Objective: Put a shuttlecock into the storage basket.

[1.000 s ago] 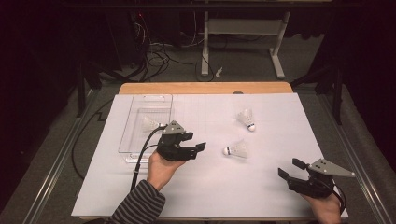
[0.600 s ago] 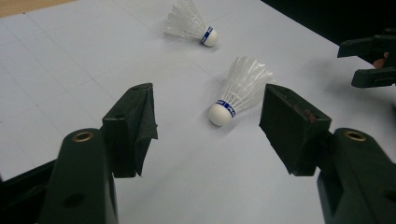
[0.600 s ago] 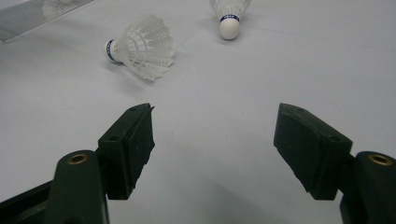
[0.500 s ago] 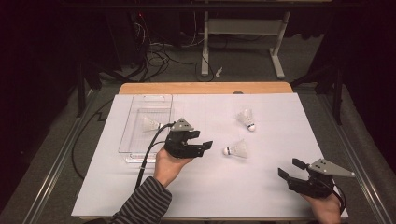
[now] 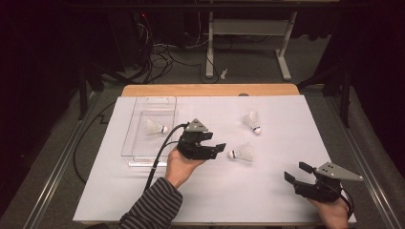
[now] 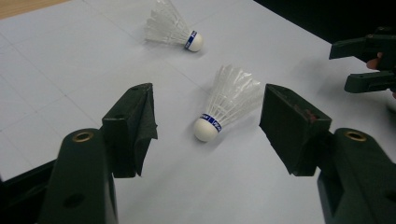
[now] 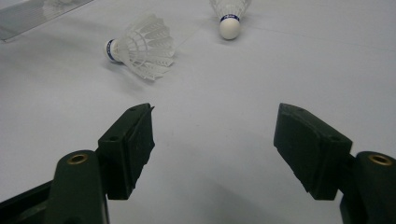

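We hold the left gripper [image 5: 217, 149] with fingers spread wide – released – just beside the near shuttlecock [image 5: 241, 152], which lies on the white worktop [image 5: 267, 191]; our right gripper [image 5: 297, 173] rests apart, fingers likewise released.

I count three shuttlecocks: one [image 5: 155, 127] inside the single clear tray [image 5: 138, 143], two [image 5: 242, 152] [image 5: 251, 121] loose on the counter [image 5: 267, 191]. I hold two grippers [image 5: 217, 149] [image 5: 297, 172].
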Motion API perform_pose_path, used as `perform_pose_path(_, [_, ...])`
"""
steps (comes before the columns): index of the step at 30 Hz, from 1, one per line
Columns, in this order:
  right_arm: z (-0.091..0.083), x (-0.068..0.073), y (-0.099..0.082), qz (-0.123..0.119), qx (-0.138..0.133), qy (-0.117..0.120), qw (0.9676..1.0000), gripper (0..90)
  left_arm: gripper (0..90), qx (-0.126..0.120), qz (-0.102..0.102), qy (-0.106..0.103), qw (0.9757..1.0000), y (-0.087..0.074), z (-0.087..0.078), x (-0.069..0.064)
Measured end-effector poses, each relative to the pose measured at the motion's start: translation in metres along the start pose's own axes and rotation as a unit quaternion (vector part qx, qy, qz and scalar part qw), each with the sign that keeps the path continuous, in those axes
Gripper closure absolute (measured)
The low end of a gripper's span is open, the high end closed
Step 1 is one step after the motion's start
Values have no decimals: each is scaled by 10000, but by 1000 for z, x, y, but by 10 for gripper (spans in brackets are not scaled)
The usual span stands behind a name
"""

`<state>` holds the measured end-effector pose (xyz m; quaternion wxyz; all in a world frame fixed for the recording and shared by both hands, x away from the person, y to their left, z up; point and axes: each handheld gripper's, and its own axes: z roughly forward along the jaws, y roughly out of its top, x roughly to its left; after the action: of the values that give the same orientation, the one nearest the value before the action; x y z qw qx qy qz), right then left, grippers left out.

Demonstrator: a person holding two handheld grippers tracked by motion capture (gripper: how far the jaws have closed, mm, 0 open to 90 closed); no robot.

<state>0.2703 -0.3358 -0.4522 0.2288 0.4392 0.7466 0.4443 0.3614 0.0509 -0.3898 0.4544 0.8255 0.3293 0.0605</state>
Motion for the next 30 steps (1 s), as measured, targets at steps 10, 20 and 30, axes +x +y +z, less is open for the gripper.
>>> perform_pose_path(10, [0,0,0,1,0,2,10000,291,355,188,50,-50,9998,5,14,-3])
perform_pose_path(20, [0,0,0,-9,8,6,10000,291,372,427,63,-92,9990,10,26,-4])
perform_pose_path(30, [0,0,0,-8,5,13,10000,291,377,671,108,-53,9977,12,36,-2])
